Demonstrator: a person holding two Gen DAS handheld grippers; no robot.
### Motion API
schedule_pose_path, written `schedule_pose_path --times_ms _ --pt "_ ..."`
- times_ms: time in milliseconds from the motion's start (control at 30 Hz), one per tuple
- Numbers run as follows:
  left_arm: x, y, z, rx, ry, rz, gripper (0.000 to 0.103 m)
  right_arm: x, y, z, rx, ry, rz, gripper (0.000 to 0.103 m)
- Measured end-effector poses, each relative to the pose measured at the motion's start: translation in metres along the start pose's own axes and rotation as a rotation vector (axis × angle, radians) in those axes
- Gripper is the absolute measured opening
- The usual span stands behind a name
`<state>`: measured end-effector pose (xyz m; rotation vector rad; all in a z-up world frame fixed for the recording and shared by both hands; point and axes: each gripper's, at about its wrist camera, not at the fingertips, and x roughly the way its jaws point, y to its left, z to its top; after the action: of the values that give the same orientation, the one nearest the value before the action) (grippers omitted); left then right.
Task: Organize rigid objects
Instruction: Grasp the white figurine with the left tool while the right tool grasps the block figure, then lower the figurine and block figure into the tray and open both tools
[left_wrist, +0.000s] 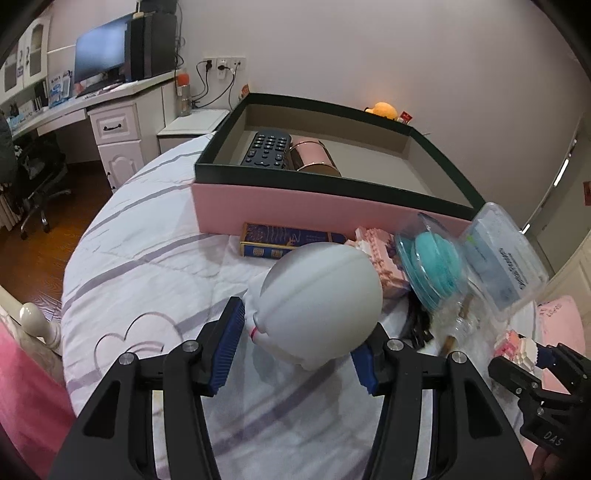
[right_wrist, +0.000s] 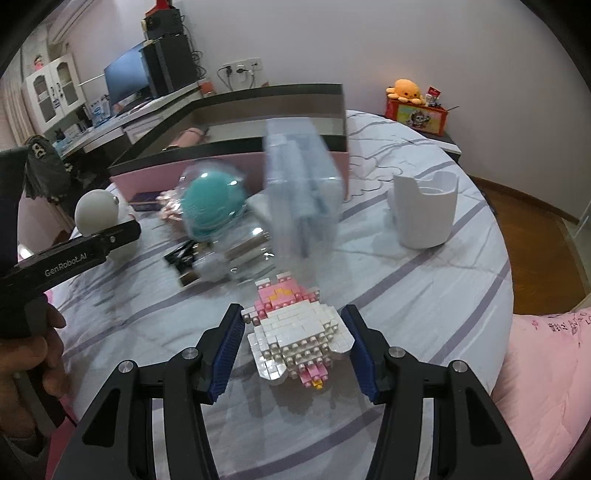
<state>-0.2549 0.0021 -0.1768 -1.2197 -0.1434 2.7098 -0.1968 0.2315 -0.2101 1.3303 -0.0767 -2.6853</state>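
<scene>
While both tools sit over the bed, left gripper (left_wrist: 297, 354) clamps white egg-shaped toy (left_wrist: 317, 302); right gripper (right_wrist: 293, 350) clamps brick figure (right_wrist: 295, 339); box (left_wrist: 332, 206) at twelve o'clock.

clear box (right_wrist: 301, 184) blurred, teal puff case (right_wrist: 212, 205) blurred

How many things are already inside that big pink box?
2, as far as shows: a black remote control and a pink cylinder beside it, both in the box at its left end. The near wall may hide others.
</scene>
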Motion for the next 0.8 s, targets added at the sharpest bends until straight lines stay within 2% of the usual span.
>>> schedule_pose_path --times_ms 200,400,600,800 --pt "-0.030 0.001 0.003 0.008 -0.038 -0.016 0.055 -0.020 0.015 0.002 -0.020 -0.032 0.046 0.055" --pt "-0.051 -0.002 0.014 0.020 -0.067 -0.031 0.055 -0.036 0.024 0.021 -0.025 -0.087 0.075 0.055" --pt "-0.065 -0.008 0.051 0.027 -0.129 -0.035 0.055 -0.046 0.032 0.071 -0.059 -0.173 0.073 0.056" --pt "-0.054 -0.019 0.107 0.057 -0.166 -0.045 0.055 -0.028 0.028 0.148 -0.060 -0.209 0.073 0.056"
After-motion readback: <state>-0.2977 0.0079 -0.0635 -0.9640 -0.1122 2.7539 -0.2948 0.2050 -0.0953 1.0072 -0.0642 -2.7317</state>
